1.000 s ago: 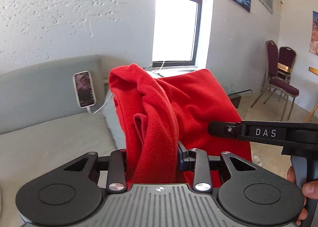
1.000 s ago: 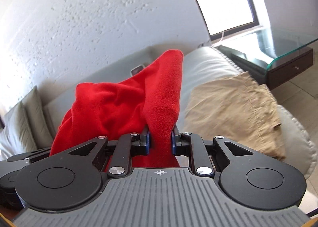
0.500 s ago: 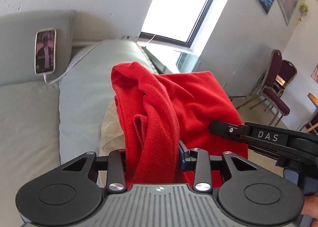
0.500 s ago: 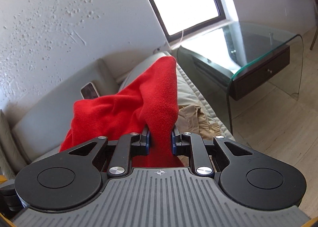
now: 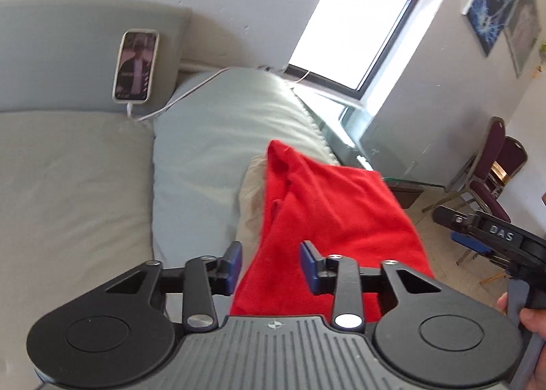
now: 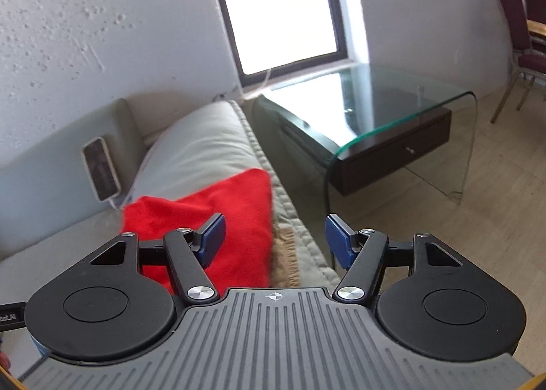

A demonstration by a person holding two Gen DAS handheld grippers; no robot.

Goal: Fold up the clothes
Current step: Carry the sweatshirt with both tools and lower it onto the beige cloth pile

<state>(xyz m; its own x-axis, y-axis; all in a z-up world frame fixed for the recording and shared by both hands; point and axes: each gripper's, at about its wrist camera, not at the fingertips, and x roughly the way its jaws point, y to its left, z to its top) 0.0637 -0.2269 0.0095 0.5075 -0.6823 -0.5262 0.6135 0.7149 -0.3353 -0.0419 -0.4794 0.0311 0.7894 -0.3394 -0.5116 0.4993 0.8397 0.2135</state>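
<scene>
A red fleece garment (image 5: 327,219) lies folded on a tan garment (image 5: 250,192) at the right end of the grey sofa (image 5: 68,185). My left gripper (image 5: 271,267) is open just above its near edge, jaws apart and holding nothing. In the right wrist view the red garment (image 6: 235,219) lies under my right gripper (image 6: 274,241), which is wide open and empty, with the tan garment (image 6: 285,253) showing beside it. The right gripper also shows in the left wrist view (image 5: 457,229) at the right edge.
A phone (image 5: 135,65) on a white cable leans on the sofa back. A sofa arm cushion (image 6: 201,147) lies behind the clothes. A glass side table (image 6: 392,116) with a dark drawer stands to the right. Maroon chairs (image 6: 522,35) stand on the tiled floor.
Both grippers carried the red garment down and to the right onto the tan garment, then opened and let it go. The garment now lies flat instead of hanging bunched.
</scene>
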